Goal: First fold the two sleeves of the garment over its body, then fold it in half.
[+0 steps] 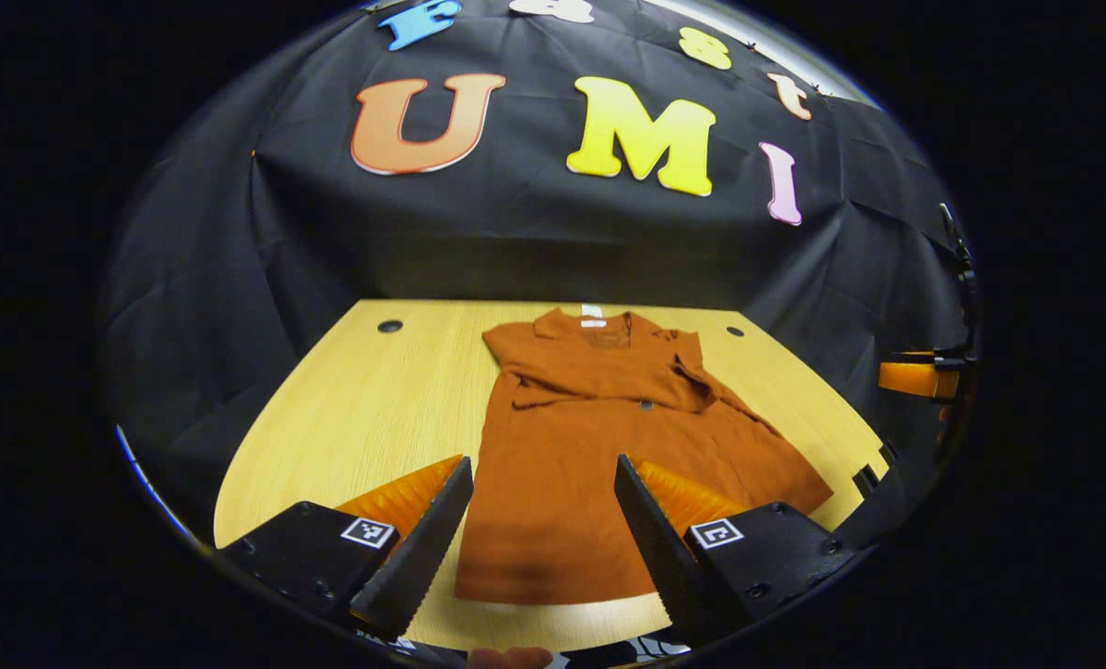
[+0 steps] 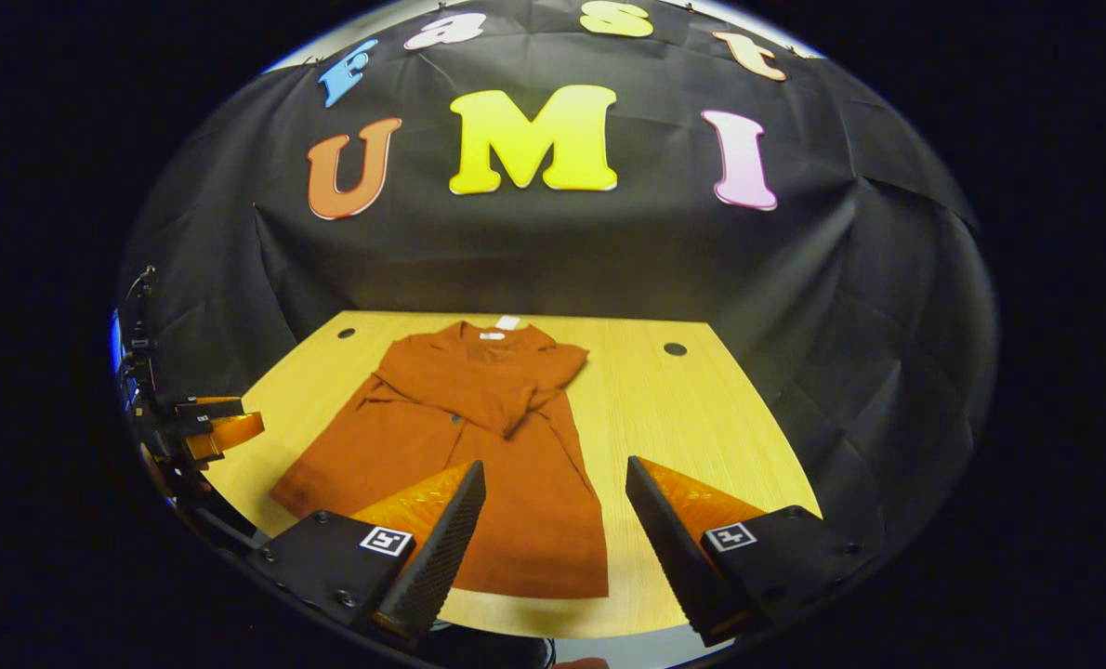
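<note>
The left tongs [image 1: 544, 497] hover spread and holding nothing above the near hem of the rust-orange garment [image 1: 599, 437], which lies flat on the wooden bench [image 1: 376, 409] with both sleeves folded over its chest, while the right tongs [image 2: 555, 502] likewise hang spread and unladen.

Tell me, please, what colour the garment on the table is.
Plain rust orange garment, clearest in the left gripper view.

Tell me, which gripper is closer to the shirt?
Left, slightly: the left gripper faces the shirt squarely, hem between its jaws; the right gripper sits off its right corner.
</note>
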`<state>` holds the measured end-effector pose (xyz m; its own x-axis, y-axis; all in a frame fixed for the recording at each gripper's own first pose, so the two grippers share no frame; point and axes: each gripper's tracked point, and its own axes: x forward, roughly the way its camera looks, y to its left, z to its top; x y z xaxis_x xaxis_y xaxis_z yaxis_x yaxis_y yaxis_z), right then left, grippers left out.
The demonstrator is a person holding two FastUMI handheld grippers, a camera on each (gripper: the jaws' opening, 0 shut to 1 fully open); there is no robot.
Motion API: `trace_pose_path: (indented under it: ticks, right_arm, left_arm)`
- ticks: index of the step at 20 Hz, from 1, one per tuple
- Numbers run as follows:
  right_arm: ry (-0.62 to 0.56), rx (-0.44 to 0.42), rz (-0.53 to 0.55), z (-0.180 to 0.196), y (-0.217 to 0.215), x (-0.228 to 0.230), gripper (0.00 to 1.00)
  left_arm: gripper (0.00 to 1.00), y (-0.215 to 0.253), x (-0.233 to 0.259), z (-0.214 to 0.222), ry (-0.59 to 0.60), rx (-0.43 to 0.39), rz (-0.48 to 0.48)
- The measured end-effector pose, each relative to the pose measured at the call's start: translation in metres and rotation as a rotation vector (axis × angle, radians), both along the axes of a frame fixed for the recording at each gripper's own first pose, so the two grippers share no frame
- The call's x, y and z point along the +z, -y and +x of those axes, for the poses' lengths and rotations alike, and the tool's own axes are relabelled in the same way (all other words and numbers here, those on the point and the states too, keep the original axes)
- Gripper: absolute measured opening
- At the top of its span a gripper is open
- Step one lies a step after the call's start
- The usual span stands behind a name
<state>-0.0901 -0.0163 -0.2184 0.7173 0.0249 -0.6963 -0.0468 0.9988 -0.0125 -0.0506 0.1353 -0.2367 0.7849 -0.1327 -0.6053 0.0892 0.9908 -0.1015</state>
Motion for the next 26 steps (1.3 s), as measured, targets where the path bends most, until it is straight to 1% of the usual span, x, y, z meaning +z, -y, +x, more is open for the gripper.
trace_pose_path:
  ticks: [1, 2, 3, 4, 6, 7, 10, 11, 12, 15, 18, 19, 20, 21, 23, 26]
  right_arm:
    - [-0.020, -0.009, -0.004, -0.008, 0.006, -0.009, 0.98]
    - [-0.039, -0.019, -0.010, -0.014, 0.011, -0.019, 0.98]
    - [-0.060, -0.035, -0.010, -0.021, 0.018, -0.031, 0.94]
    - [-0.088, -0.051, -0.005, -0.028, 0.022, -0.045, 0.94]
    - [-0.150, -0.073, -0.005, -0.045, 0.031, -0.071, 0.94]
    - [-0.179, -0.079, -0.006, -0.052, 0.032, -0.084, 0.98]
    - [-0.244, -0.078, -0.008, -0.065, 0.034, -0.113, 0.98]
    - [-0.259, -0.079, -0.009, -0.067, 0.035, -0.122, 0.94]
    - [-0.274, -0.081, -0.012, -0.068, 0.036, -0.130, 0.98]
    - [-0.311, -0.077, -0.027, -0.074, 0.037, -0.148, 0.98]
    - [-0.350, -0.078, -0.023, -0.073, 0.034, -0.169, 0.99]
    - [-0.356, -0.083, -0.024, -0.074, 0.034, -0.172, 0.99]
    - [-0.359, -0.089, -0.025, -0.073, 0.033, -0.175, 0.95]
    - [-0.363, -0.093, -0.023, -0.071, 0.031, -0.177, 0.99]
    - [-0.388, -0.095, -0.025, -0.071, 0.028, -0.186, 0.98]
    - [-0.388, -0.118, 0.000, -0.064, 0.025, -0.187, 0.98]
  left_arm:
    - [1.00, -0.005, -0.013, -0.006, -0.031, 0.007, -0.007]
    - [0.99, -0.010, -0.024, -0.013, -0.063, 0.022, -0.021]
    - [1.00, -0.014, -0.035, -0.023, -0.098, 0.036, -0.041]
    - [1.00, -0.017, -0.048, -0.035, -0.136, 0.043, -0.060]
    - [0.99, -0.024, -0.073, -0.051, -0.201, 0.062, -0.064]
    - [0.99, -0.026, -0.085, -0.059, -0.238, 0.071, -0.069]
    - [0.99, -0.030, -0.111, -0.072, -0.307, 0.090, -0.069]
    - [0.99, -0.033, -0.115, -0.073, -0.316, 0.094, -0.067]
    - [0.99, -0.034, -0.118, -0.072, -0.325, 0.094, -0.065]
    - [0.98, -0.032, -0.125, -0.065, -0.325, 0.067, -0.021]
    - [0.98, -0.031, -0.127, -0.057, -0.327, 0.055, -0.007]
    - [0.99, -0.030, -0.127, -0.056, -0.325, 0.051, -0.004]
    - [0.99, -0.029, -0.127, -0.053, -0.321, 0.046, 0.000]
    - [0.99, -0.026, -0.128, -0.049, -0.319, 0.040, 0.004]
    - [0.99, -0.023, -0.129, -0.045, -0.321, 0.033, 0.012]
    - [0.99, -0.020, -0.130, -0.041, -0.338, 0.016, 0.037]
